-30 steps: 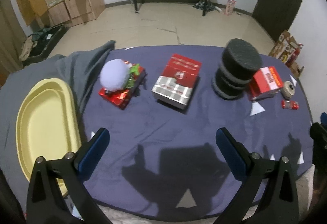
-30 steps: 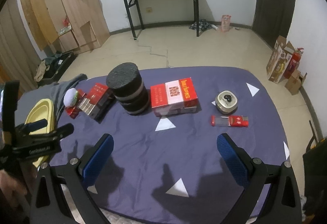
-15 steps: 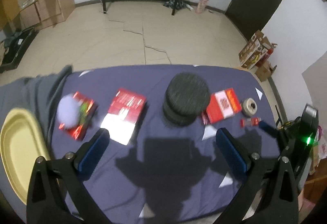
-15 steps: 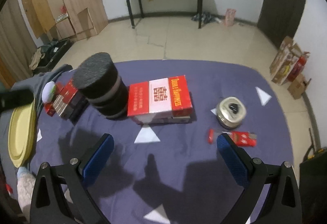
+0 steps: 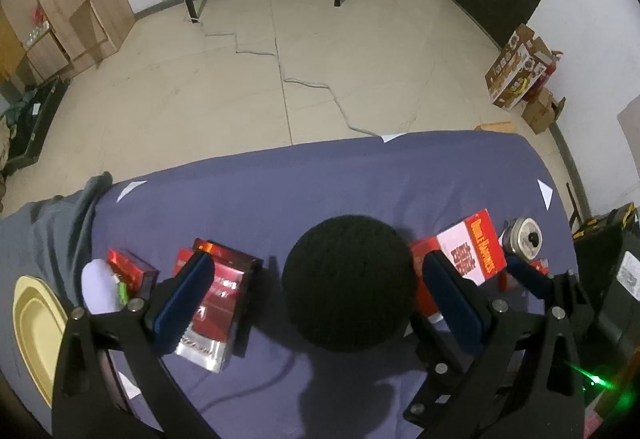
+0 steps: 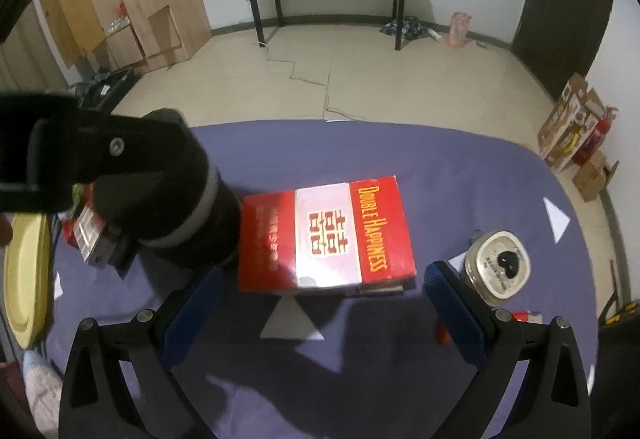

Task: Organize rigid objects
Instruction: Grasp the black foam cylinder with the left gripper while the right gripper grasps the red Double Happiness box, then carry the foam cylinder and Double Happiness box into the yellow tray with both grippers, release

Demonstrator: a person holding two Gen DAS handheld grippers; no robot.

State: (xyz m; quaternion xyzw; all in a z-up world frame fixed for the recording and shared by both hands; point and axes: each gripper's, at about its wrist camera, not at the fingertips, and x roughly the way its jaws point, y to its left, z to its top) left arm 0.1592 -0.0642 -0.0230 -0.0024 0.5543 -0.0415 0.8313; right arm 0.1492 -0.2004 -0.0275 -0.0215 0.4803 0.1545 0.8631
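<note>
Two grippers are catalogued over a purple-covered counter (image 5: 280, 191), both with jaws spread wide and nothing held.

Item 1: black foam cylinder (image 5: 348, 287), upright, banded with grey rings (seen from the side in the right wrist view (image 6: 180, 215)). It is centred between the blue pads of the left gripper (image 5: 320, 299), directly ahead and below; its vertical axis runs across the line of the fingers, so the round wall is offered to both pads. No contact is shown yet.

Item 2: red "Double Happiness" carton (image 6: 326, 235), lying flat, touching or just beside the cylinder on its right. It is framed ahead of the right gripper (image 6: 316, 311), its long side running across the opening; the span looks close to the carton's length (a judgement).

Item 3: round metal tin (image 6: 498, 267), just right of the carton, with a small red pack (image 6: 528, 317) near it.

Item 4: red-and-silver cigarette packs (image 5: 216, 303), left of the cylinder, partly behind the left pad; beside them a white ball (image 5: 98, 289) resting on a smaller red box (image 5: 132, 271).

Item 5: yellow tray (image 5: 32, 327), at the far left edge, presumed the collection point.

The left gripper is judged nearer the cylinder; a straight descent and closure would be required.
</note>
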